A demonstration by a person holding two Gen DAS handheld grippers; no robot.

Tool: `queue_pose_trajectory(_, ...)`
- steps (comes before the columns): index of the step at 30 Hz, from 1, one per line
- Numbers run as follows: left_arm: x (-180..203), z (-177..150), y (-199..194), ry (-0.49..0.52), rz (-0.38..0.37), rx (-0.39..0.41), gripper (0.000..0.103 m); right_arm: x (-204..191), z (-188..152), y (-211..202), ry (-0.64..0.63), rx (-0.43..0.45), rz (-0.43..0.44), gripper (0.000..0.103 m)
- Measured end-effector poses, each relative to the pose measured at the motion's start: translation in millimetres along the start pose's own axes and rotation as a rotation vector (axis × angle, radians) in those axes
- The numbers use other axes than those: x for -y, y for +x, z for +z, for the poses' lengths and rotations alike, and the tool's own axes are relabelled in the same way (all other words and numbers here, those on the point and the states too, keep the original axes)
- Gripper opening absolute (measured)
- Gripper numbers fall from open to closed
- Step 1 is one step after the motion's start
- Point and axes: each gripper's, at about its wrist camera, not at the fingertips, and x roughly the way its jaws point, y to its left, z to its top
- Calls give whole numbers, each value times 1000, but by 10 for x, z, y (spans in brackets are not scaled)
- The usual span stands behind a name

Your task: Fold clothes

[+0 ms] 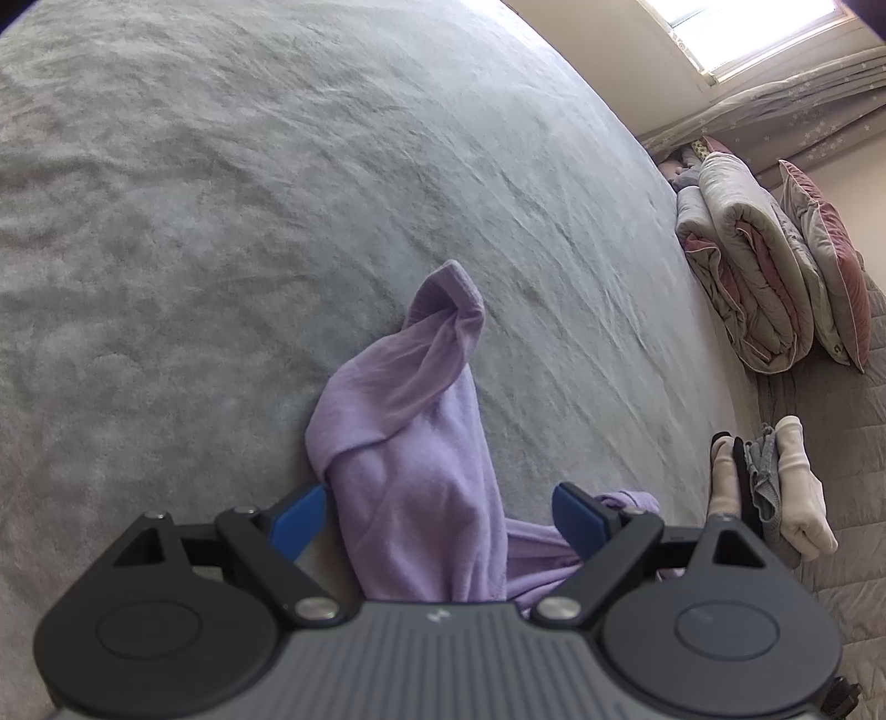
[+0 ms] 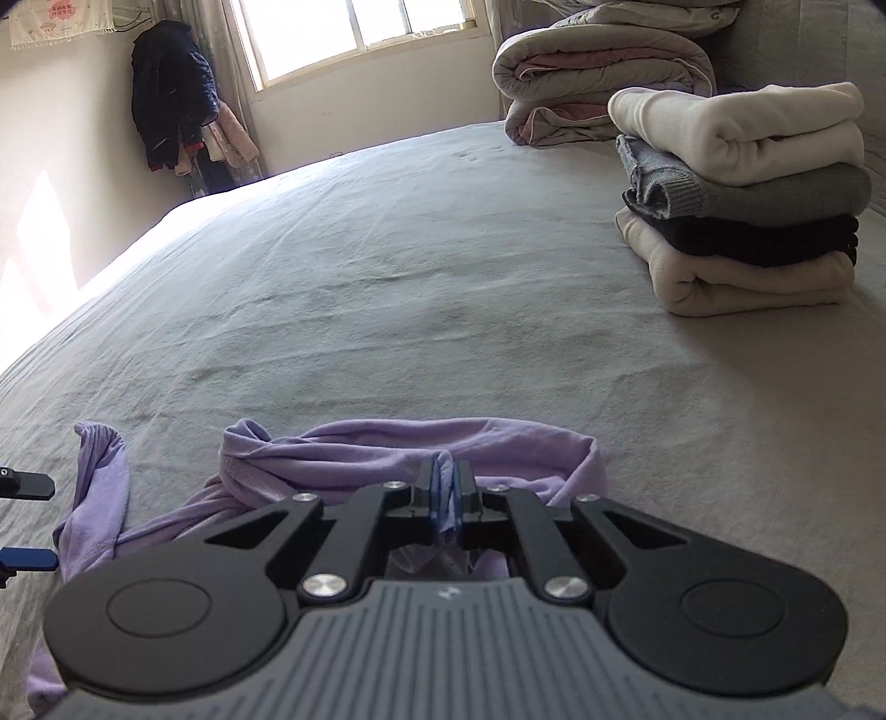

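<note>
While purple garment (image 2: pixel 343 448) sprawls | folded stack (image 2: pixel 742 199) beside, apart

Probably a home bedroom: wide grey bed (image 2: pixel 387 277), rolled quilts (image 2: pixel 598 61), curtained window (image 2: pixel 354 33).

Both wrist views low over the bed (image 1: pixel 221 221), angled down, sharing the lilac garment (image 1: pixel 410 443).

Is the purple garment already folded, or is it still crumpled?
Still crumpled: the purple garment lies bunched and twisted on the bed, one edge pinched in the shut right gripper.
</note>
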Motion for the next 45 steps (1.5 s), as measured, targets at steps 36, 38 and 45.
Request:
queue_pose_trajectory(36,398,-238,210,342,132,116,21,-71,-165,265,-279,-74,36,45)
queue_pose_trajectory(38,447,-264,184,371,100,132,13,-102,-167,252,-319,-66,-1,19)
queue_pose_trajectory(45,577,-300,-36,410,-138,214,11,20,42,-11,-264,62,-49,7)
